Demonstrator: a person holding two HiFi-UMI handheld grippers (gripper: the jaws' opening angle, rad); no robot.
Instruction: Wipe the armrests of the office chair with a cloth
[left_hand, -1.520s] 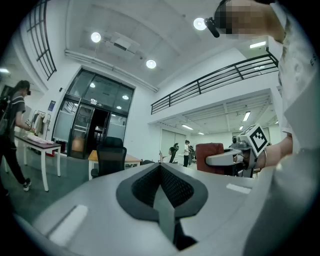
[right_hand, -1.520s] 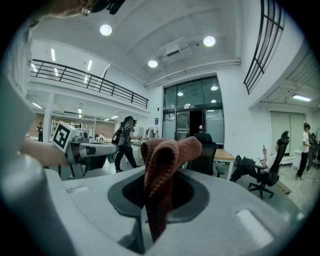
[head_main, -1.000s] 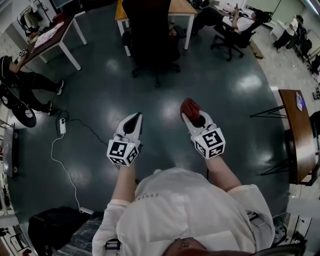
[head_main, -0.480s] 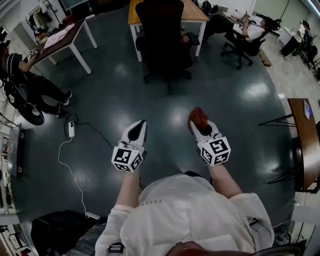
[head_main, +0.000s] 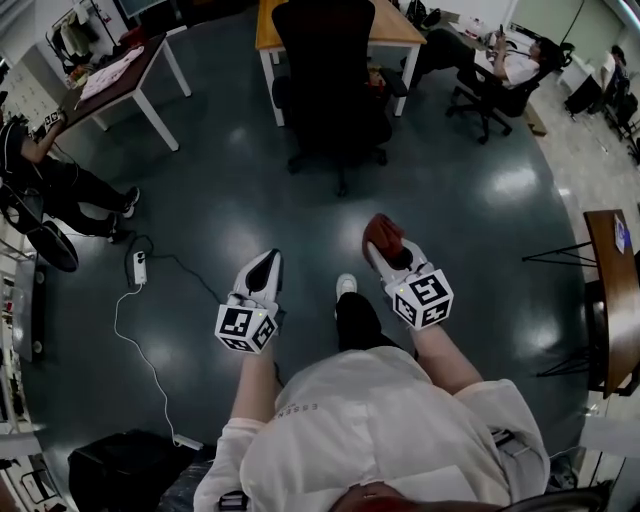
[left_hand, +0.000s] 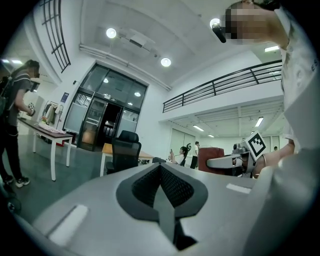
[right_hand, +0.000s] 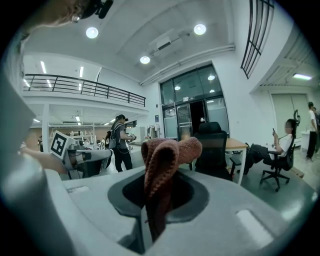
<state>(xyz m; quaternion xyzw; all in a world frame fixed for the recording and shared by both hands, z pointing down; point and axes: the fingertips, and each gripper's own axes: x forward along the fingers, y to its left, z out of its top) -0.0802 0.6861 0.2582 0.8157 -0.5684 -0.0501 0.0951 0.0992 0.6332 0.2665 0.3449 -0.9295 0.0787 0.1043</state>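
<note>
Right gripper (head_main: 384, 250) — your jaws are clamped on the reddish-brown cloth (right_hand: 161, 157), which bunches up past their tips.
Left gripper (head_main: 266, 264) — jaws pressed together, nothing between them.
Office chair (head_main: 335, 70) — well ahead of both grippers, across open floor (head_main: 220, 200), at a desk (head_main: 392, 22).
Armrests (head_main: 396, 82) — neither touched. By my reading, you have the approach and all the wiping left.

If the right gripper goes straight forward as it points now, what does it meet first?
Probably the black office chair at the desk. The right gripper, shut on the cloth, points toward it across the floor, though depth is unclear.
</note>
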